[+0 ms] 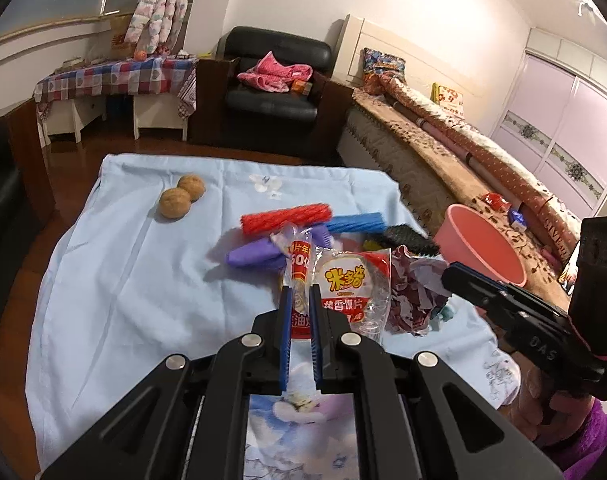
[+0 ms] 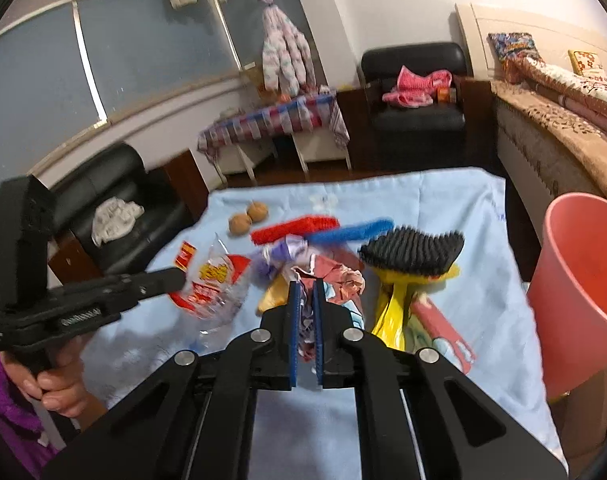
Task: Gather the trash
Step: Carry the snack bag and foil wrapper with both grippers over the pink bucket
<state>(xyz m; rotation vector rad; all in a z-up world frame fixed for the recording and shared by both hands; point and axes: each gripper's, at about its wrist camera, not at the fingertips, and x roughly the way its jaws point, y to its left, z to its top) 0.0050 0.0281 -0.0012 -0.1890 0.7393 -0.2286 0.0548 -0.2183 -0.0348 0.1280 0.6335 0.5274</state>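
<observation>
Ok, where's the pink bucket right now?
The pink bucket sits at the right edge of the right wrist view, beside the blue cloth, right of the black brush.

Ahead of the jaws and off to their left, two walnuts (image 1: 181,197) lie touching on the pale blue cloth (image 1: 115,280). Straight ahead, a red ridged roller (image 1: 286,218) and a blue ridged roller (image 1: 355,223) lie nearly end to end. To the right of the jaws is a black-bristled brush with a yellow body (image 2: 413,254). Far beyond stand a black armchair (image 1: 273,76) and a checked-cloth table (image 1: 115,76).
</observation>
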